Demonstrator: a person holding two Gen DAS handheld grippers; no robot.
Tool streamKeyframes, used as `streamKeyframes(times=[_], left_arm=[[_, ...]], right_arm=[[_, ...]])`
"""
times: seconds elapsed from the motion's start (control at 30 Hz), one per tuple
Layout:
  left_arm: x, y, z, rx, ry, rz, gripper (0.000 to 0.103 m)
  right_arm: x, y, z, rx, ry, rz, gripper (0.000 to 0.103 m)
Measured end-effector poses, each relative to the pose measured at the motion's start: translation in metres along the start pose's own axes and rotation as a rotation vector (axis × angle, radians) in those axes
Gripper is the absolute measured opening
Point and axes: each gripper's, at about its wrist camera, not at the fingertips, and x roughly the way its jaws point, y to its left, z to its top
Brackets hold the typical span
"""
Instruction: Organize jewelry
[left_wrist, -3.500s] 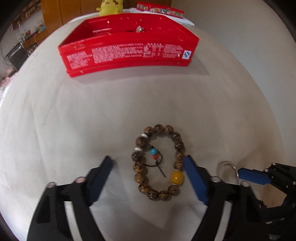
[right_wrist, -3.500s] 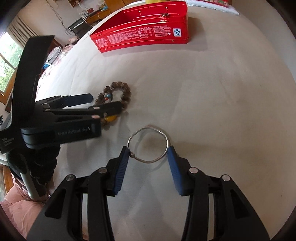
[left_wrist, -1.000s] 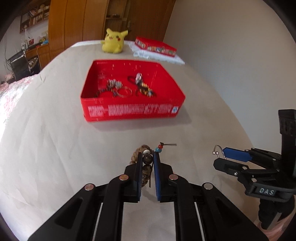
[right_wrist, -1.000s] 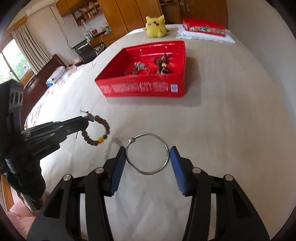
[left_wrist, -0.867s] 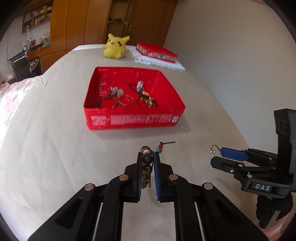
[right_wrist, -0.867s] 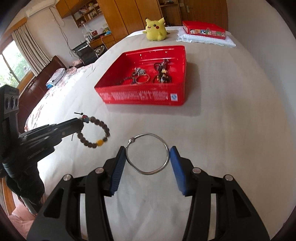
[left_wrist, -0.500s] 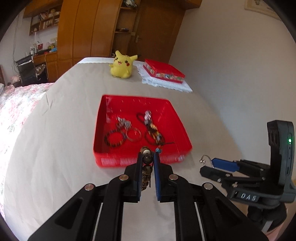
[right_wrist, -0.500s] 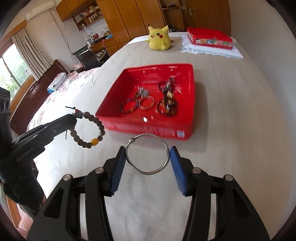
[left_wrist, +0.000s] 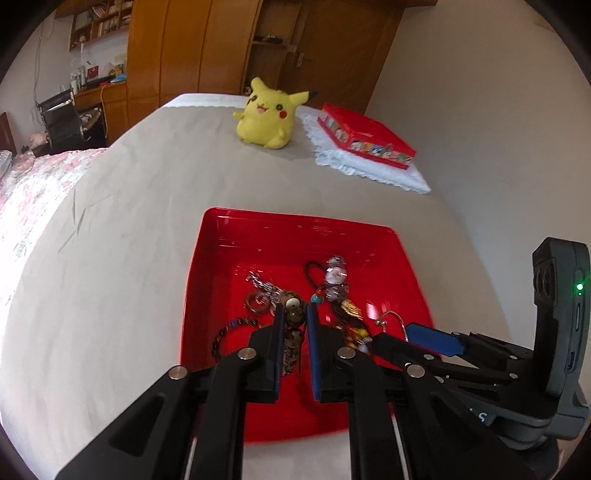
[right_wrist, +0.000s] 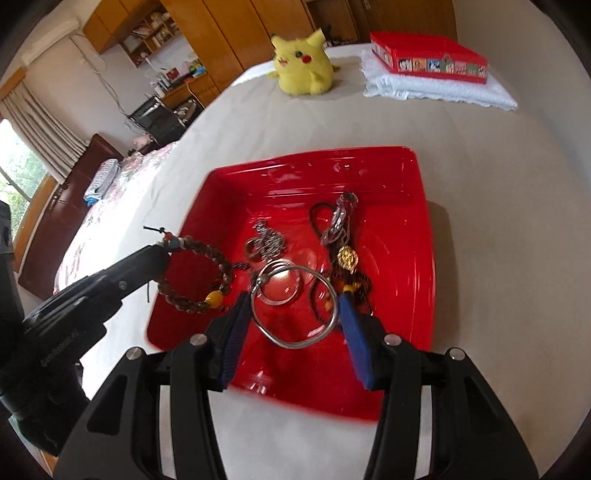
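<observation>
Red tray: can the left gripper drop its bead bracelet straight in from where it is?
Probably yes. The left gripper holds the bead bracelet above the open red tray, with nothing covering it; the right gripper with its silver bangle is alongside, not beneath.

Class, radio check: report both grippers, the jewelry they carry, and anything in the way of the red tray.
Left gripper shut on beaded bracelet. Right gripper shut on silver bangle. Both held over red tray, jewelry already piled inside. Nothing blocking.

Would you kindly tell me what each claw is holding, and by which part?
Left claw pinches the wooden bead bracelet near its tassel end; right claw grips the silver bangle across its opposite sides.
</observation>
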Motion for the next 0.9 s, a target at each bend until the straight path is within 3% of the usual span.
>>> streamKeyframes(times=[0.23, 0.6, 0.67, 0.73, 0.83, 0.9], left_arm=[[0.030, 0.005, 0.004, 0.001, 0.040, 0.021, 0.011], [0.052, 0.018, 0.009, -0.026, 0.080, 0.024, 0.011], [0.054, 0.023, 0.008, -0.042, 0.092, 0.021, 0.023], [0.052, 0.027, 0.007, -0.048, 0.096, 0.008, 0.037], [0.036, 0.027, 0.001, -0.034, 0.063, 0.004, 0.041], [0.026, 0.025, -0.004, -0.027, 0.045, 0.003, 0.052]], right_arm=[[0.033, -0.001, 0.015, 0.000, 0.025, -0.017, 0.048], [0.051, 0.006, 0.021, -0.024, 0.048, -0.055, 0.051], [0.053, 0.006, 0.022, -0.030, 0.047, -0.069, 0.059], [0.047, 0.003, 0.020, -0.024, 0.030, -0.074, 0.059], [0.031, -0.003, 0.015, -0.011, -0.014, -0.066, 0.059], [0.018, -0.003, 0.011, -0.018, -0.045, -0.064, 0.059]])
